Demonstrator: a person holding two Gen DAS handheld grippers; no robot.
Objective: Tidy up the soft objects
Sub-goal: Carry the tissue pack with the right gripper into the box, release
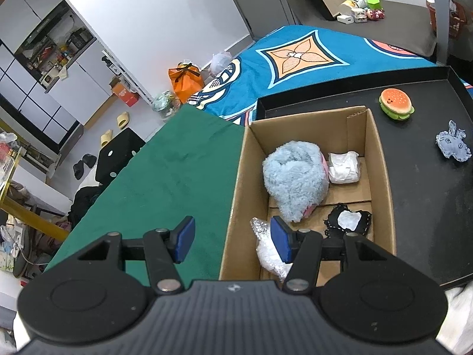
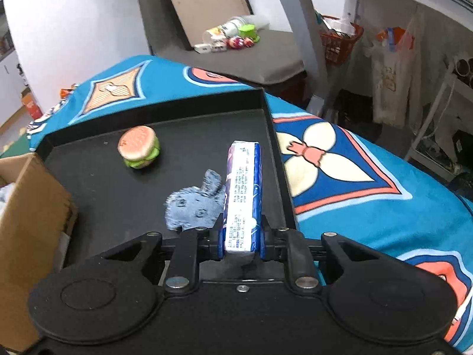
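Note:
A cardboard box (image 1: 233, 195) holds a fluffy light-blue plush (image 1: 294, 177), a white wrapped wad (image 1: 344, 167), a black lace piece with a white middle (image 1: 348, 222) and bubble wrap (image 1: 267, 251). My left gripper (image 1: 233, 239) is open and empty over the box's left wall. A burger toy (image 1: 396, 103) and a grey-blue knitted bunny (image 1: 452, 145) lie on the black tray (image 1: 419, 207). My right gripper (image 2: 241, 236) is shut on a blue-and-white tissue pack (image 2: 244, 195), held above the tray (image 2: 118, 201) next to the bunny (image 2: 195, 204); the burger (image 2: 139, 146) lies farther back.
The box corner (image 2: 26, 222) shows at the left of the right wrist view. A green cloth (image 1: 165, 183) covers the table left of the box. A blue patterned blanket (image 2: 354, 183) lies around the tray. Clutter sits on the floor at the left and on a grey surface (image 1: 408, 20) behind.

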